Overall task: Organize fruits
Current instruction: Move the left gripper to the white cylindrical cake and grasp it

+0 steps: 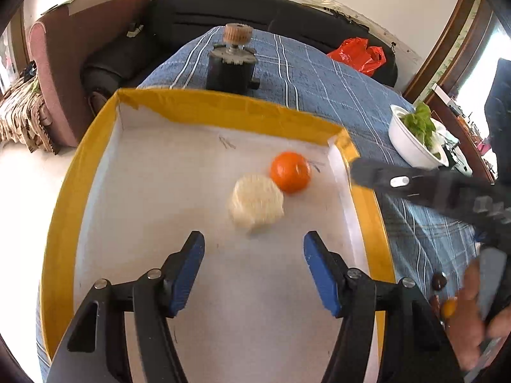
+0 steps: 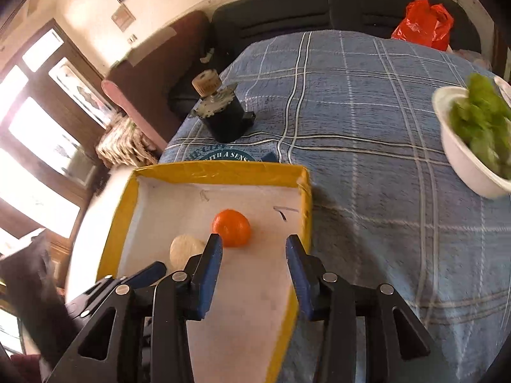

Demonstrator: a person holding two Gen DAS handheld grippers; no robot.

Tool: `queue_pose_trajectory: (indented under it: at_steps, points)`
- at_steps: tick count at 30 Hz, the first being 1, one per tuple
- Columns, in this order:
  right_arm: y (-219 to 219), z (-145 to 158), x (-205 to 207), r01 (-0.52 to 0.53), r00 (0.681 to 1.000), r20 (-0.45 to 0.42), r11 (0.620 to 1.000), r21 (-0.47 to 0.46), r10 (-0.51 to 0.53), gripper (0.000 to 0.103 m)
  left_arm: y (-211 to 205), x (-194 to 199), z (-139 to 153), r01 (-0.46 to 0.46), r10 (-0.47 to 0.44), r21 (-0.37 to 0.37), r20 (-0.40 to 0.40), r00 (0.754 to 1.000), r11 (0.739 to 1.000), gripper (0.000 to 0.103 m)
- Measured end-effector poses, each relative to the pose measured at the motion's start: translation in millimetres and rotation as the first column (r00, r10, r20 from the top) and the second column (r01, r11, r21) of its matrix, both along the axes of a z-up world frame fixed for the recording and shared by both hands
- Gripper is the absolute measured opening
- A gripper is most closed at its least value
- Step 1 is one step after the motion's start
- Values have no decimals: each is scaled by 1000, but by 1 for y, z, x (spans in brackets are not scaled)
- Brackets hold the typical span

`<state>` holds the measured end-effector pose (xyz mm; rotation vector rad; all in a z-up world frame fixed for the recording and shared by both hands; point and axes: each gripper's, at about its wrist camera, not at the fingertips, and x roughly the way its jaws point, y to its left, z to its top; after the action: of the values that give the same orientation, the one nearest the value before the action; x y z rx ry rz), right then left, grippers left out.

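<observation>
Both fruits lie loose in the yellow-rimmed tray (image 1: 64, 210); left gripper (image 1: 254, 274) and right gripper (image 2: 254, 274) hang apart, empty. A careless nudge could roll the orange (image 1: 290, 171) against the foam-netted fruit (image 1: 255, 203).

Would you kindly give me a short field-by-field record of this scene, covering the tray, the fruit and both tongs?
tray: yellow-rimmed box, white inside, on a blue checked cloth
orange fruit: orange lying inside the tray, near its far right corner
pale fruit: foam-netted fruit beside the orange, apparently touching it
left tongs: left tongs open above the tray floor, nothing between the pads
right tongs: right tongs open, empty, over the tray's right edge
elsewhere: white bowl of greens; black motor-like part; red bag
</observation>
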<state>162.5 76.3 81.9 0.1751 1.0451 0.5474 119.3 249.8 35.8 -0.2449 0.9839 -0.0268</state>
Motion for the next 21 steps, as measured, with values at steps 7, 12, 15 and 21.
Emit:
queue_pose_trajectory:
  at_steps: [7,12,15,21]
  points:
    - [-73,21,-53,18,999,36,995,98,-21,47,-12,-21,1,-2,2,12,18,1000,1000,64]
    - [-146,35,-99,40,994,95,981,188,-58,49,-28,-44,30,-8,0,54,130,991,999,64]
    - [-190,32,-129,62,987,131,972,226,-93,53,-49,-74,49,46,-63,72,248,967,996,64]
    - [-259,24,-168,180,935,273,968,178,-224,54,-99,-148,53,173,-162,10,409,898,985,76]
